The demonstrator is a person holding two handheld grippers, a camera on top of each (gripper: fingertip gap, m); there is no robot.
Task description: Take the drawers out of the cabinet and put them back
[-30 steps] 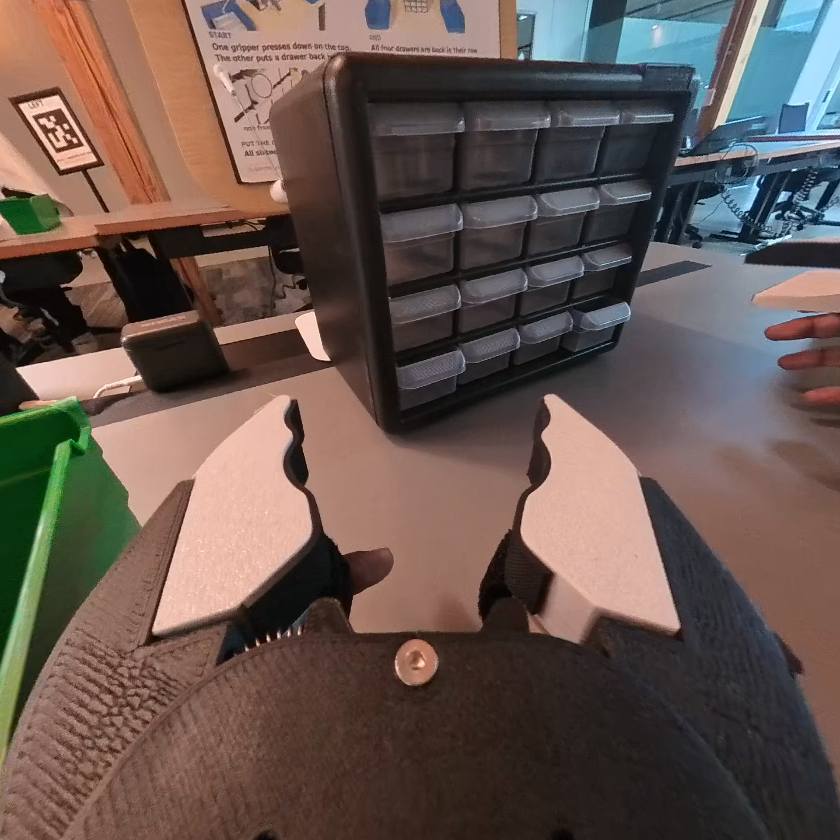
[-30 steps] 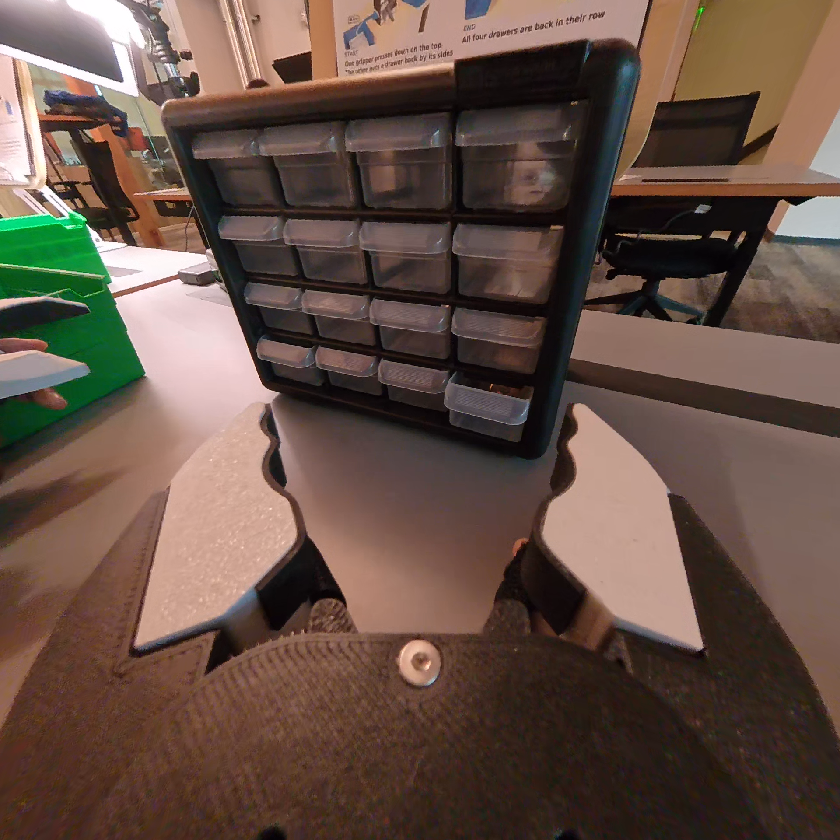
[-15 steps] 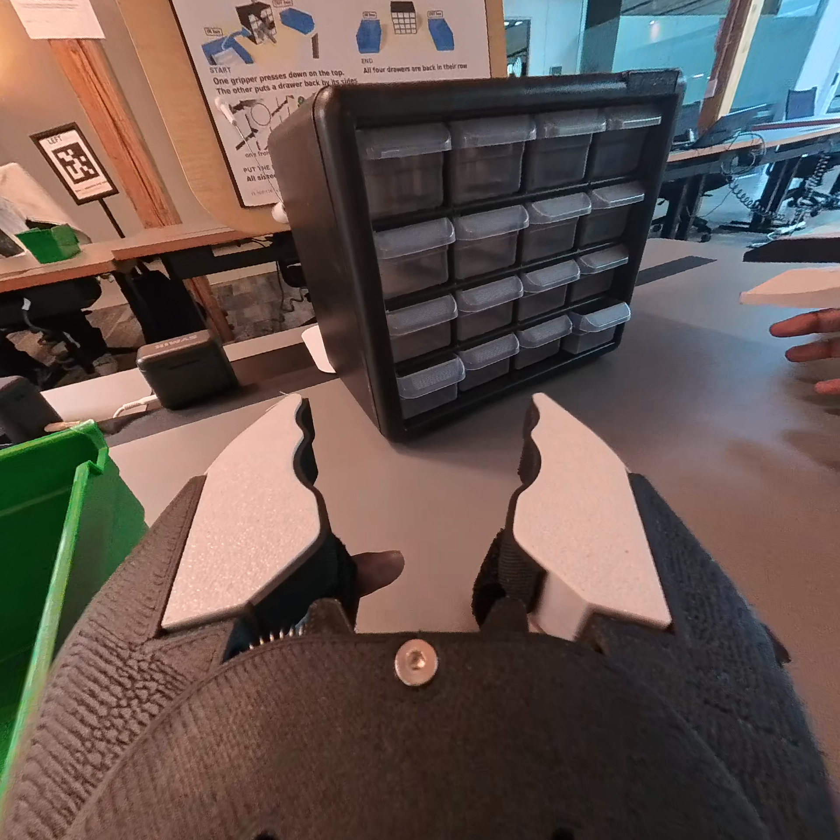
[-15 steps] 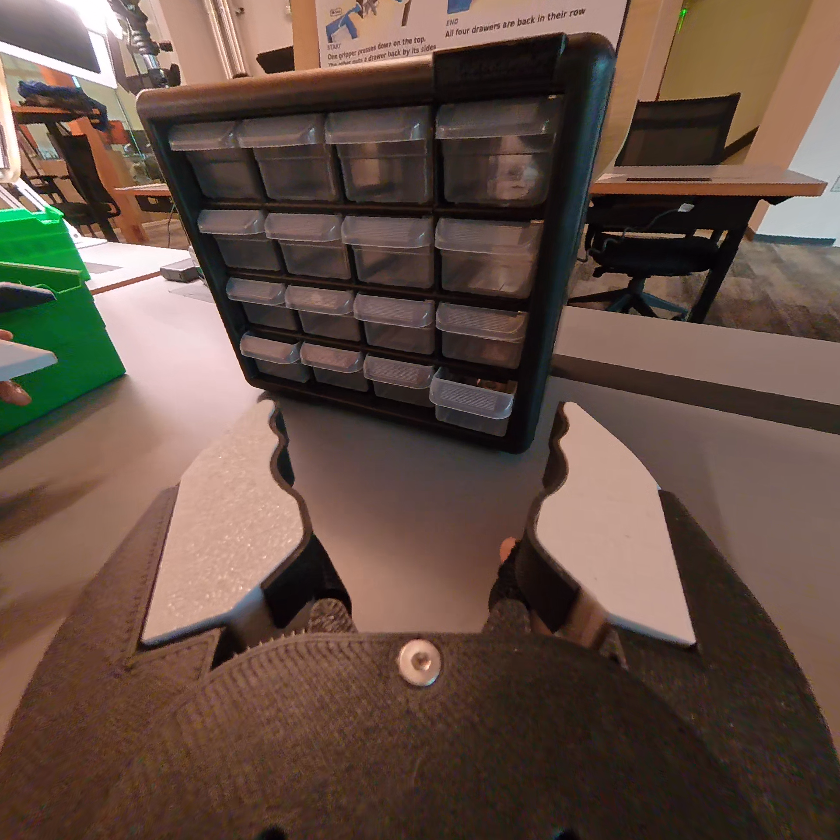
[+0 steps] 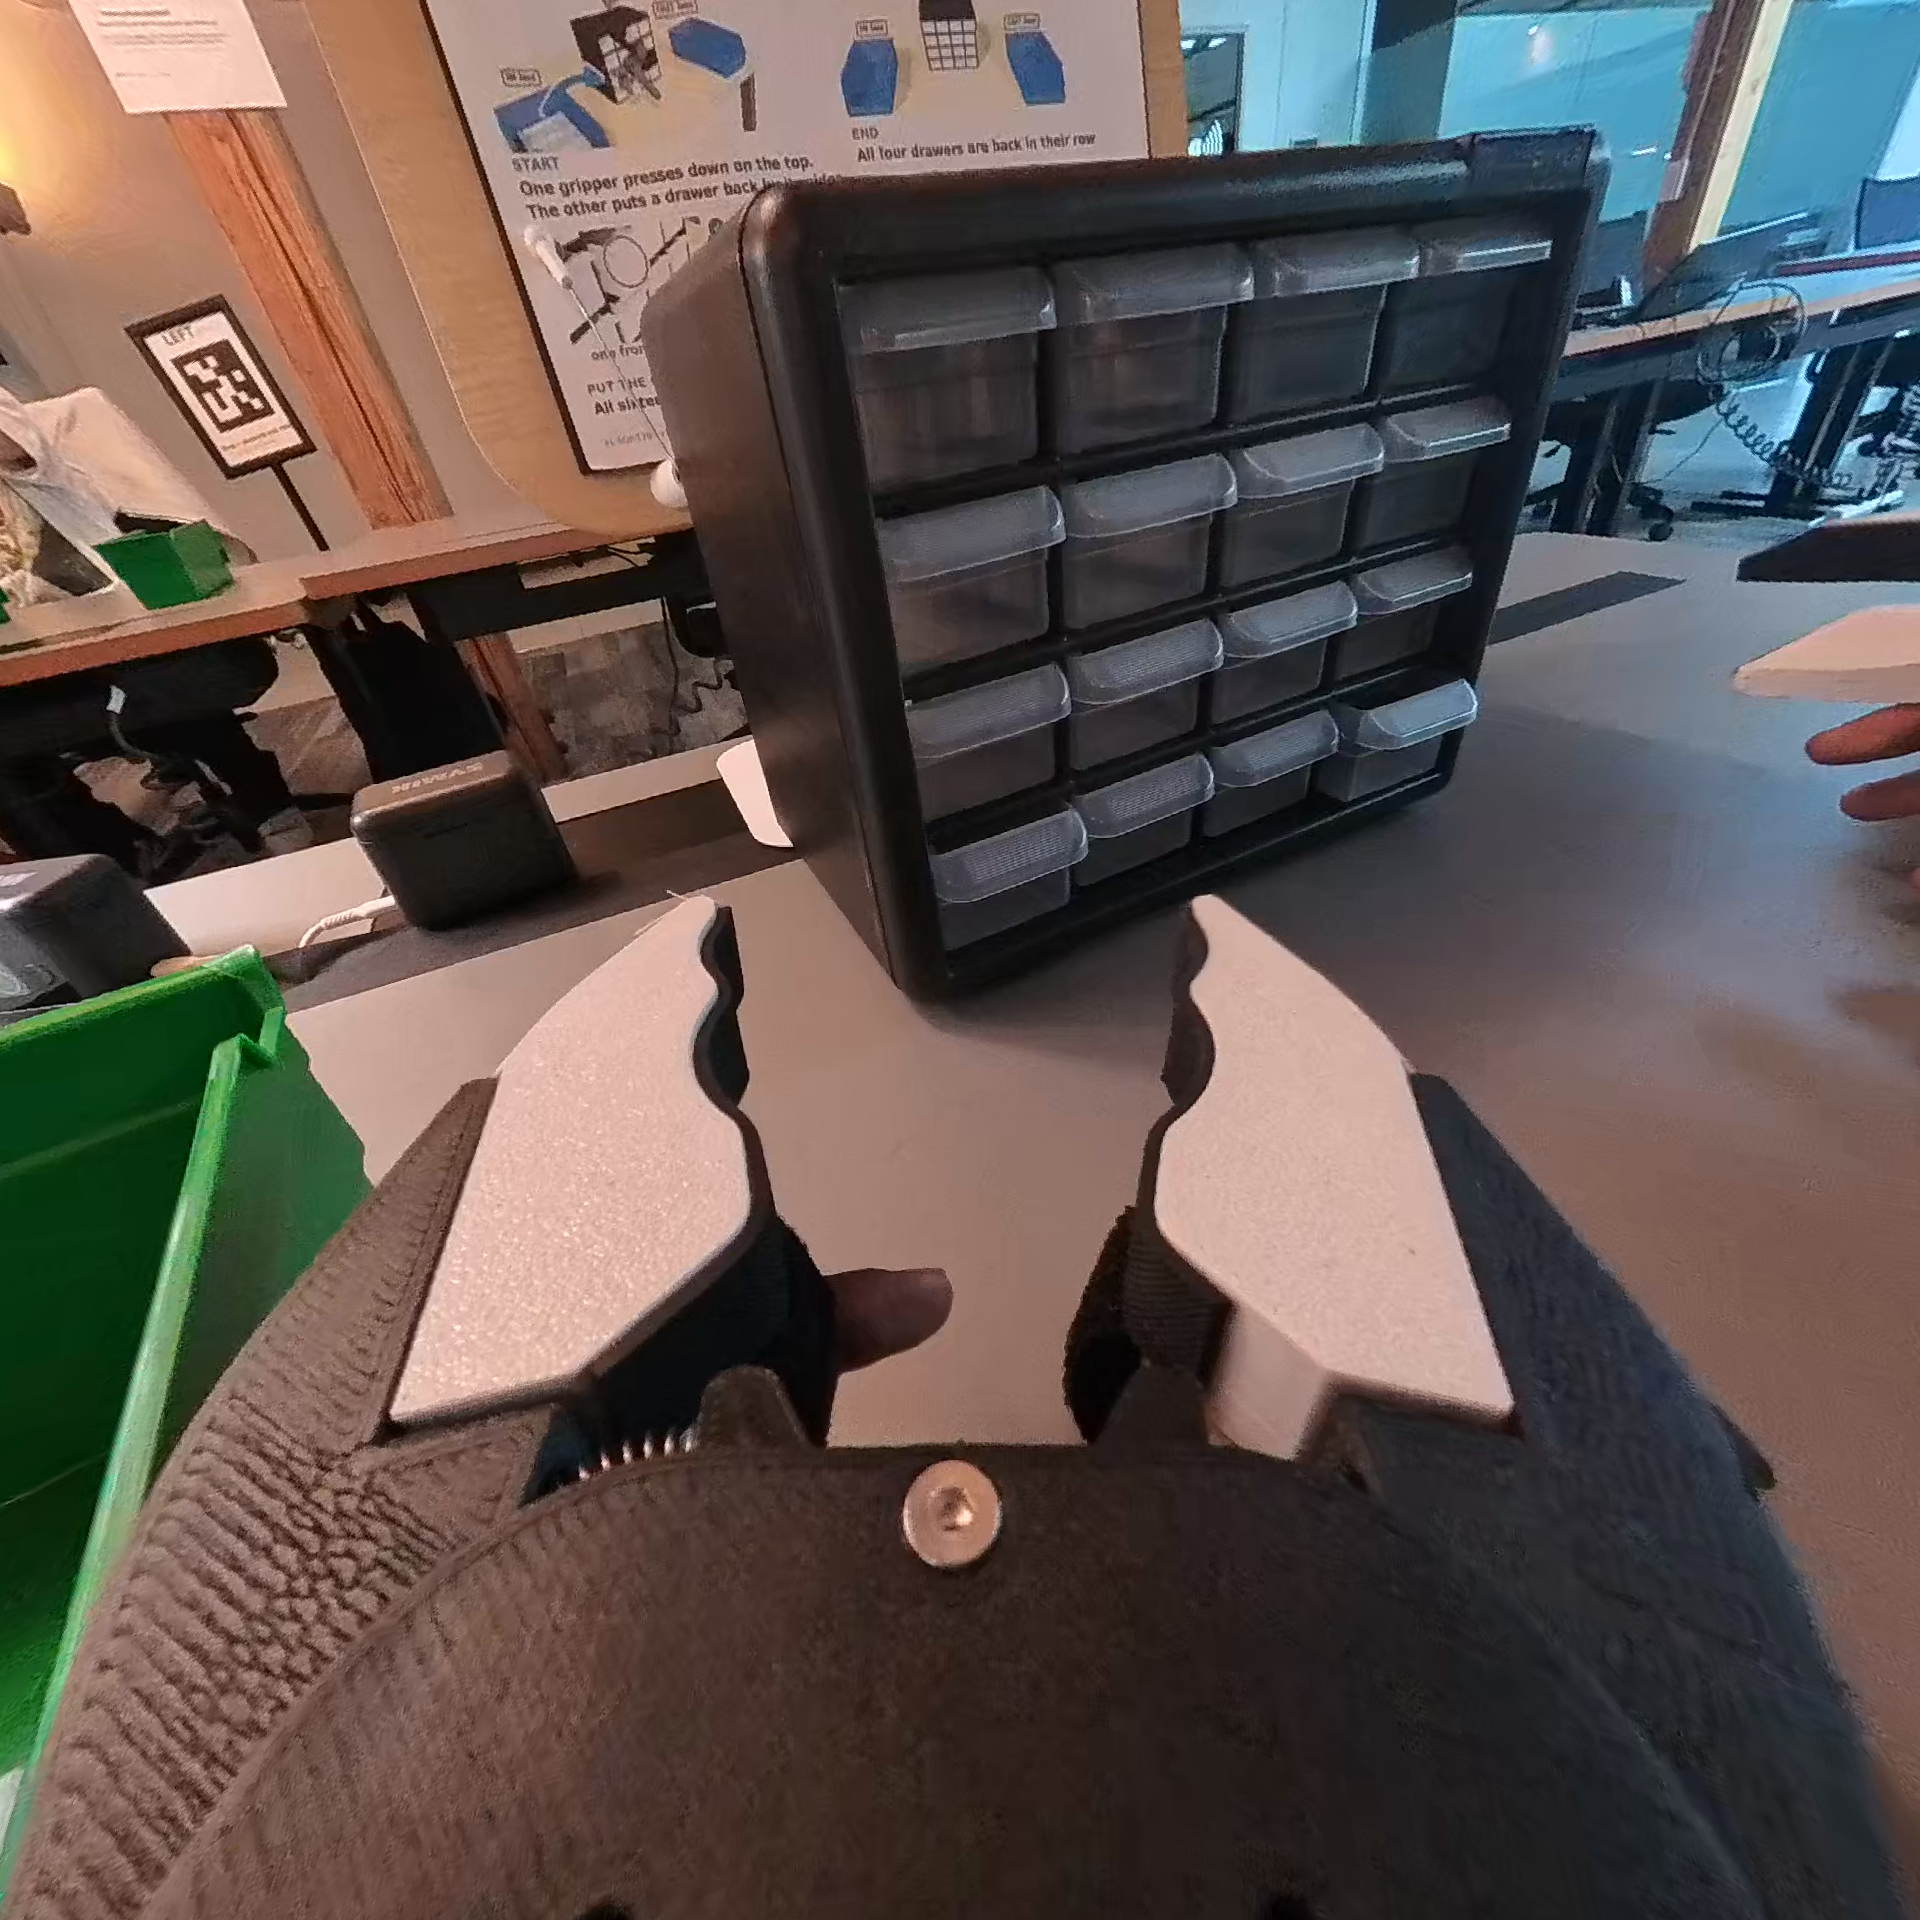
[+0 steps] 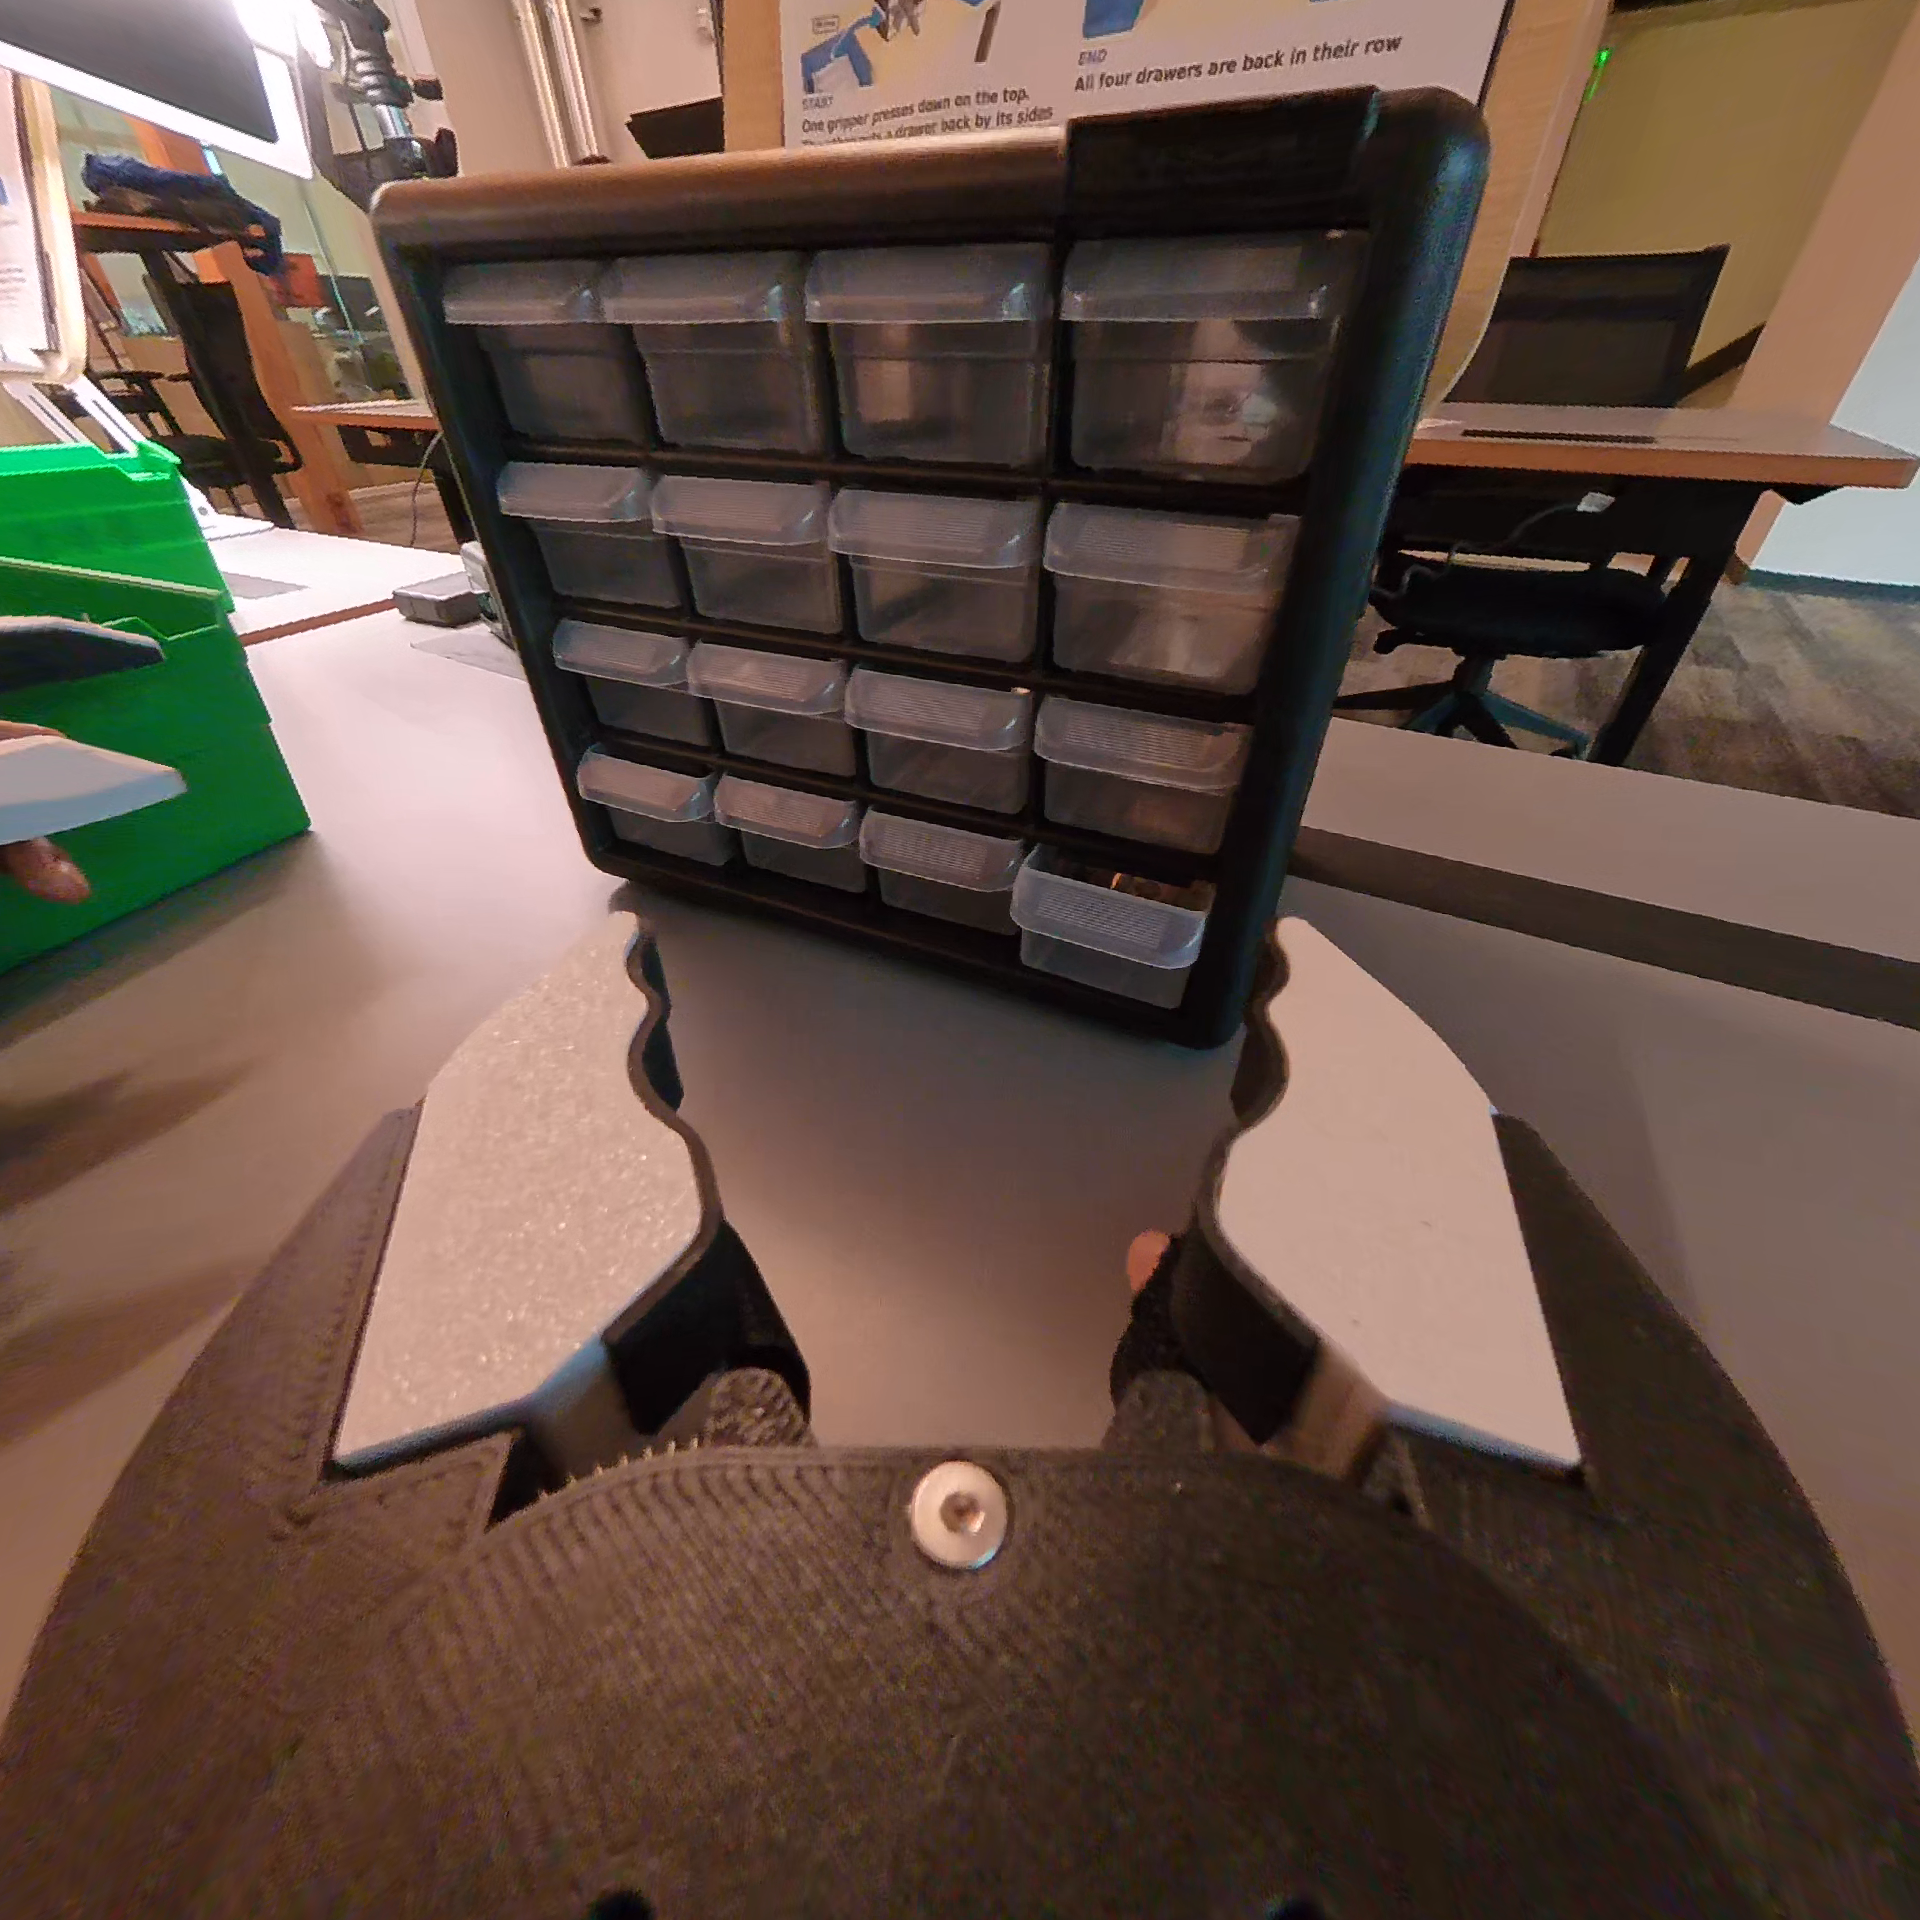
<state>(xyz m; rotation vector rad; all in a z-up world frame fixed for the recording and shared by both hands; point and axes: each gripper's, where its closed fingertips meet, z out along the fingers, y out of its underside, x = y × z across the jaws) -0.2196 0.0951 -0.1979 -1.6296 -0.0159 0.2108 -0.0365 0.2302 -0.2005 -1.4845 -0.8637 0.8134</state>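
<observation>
Both hand-held grippers nearer cabinet (image 6: pixel 914 540); bottom-right drawer (image 6: pixel 1112 930) ajar.

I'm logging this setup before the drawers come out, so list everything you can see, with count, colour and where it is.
cabinet: one, black, upright on the table, ahead of both grippers.
drawers: sixteen, clear, four rows of four; bottom right drawer sticks out a little.
table: one, grey, under everything.
green bin: one, on the table left of the cabinet.
black box: one, behind the table's edge, left of the cabinet.
poster: one, white with blue pictures, behind the cabinet.
left gripper: one, grey fingers, open, empty.
right gripper: one, grey fingers, open, empty.
</observation>
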